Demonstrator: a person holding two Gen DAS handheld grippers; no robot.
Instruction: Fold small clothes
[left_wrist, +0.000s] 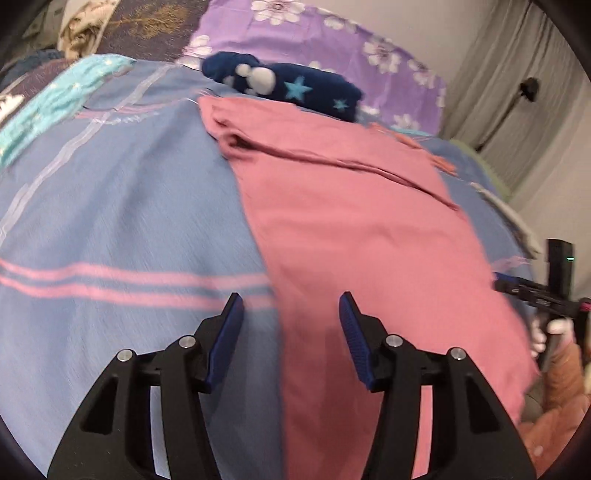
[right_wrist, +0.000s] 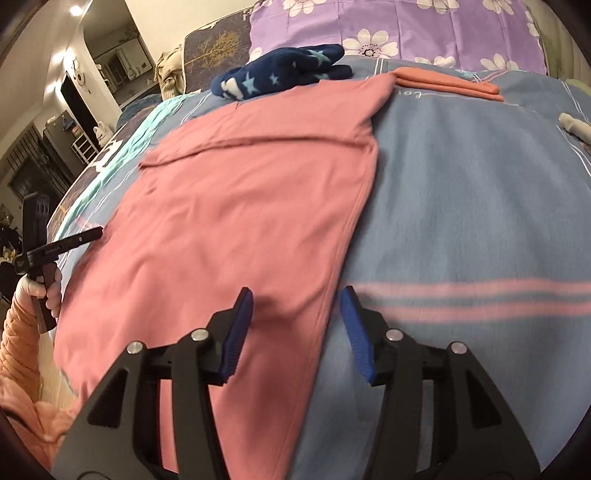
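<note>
Garment (left_wrist: 354, 229) edge beneath both tongs

Pink garment (left_wrist: 354, 229), plain. Blue sheet (left_wrist: 122, 206) with paired pink stripes and pale lines. Navy cloth (right_wrist: 288, 70) with light-blue stars and white blobs. Purple pillow (right_wrist: 413, 26), white daisies. Orange folded piece (right_wrist: 447, 84). Black grippers, blue pads (right_wrist: 240, 328).

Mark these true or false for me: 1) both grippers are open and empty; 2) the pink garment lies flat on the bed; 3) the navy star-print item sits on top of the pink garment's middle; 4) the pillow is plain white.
1) True: the left gripper and right gripper hold nothing.
2) True: the pink garment lies spread on the blue bedcover.
3) False: the navy star-print item lies beyond its far end.
4) False: the pillow is purple with white flowers.
</note>
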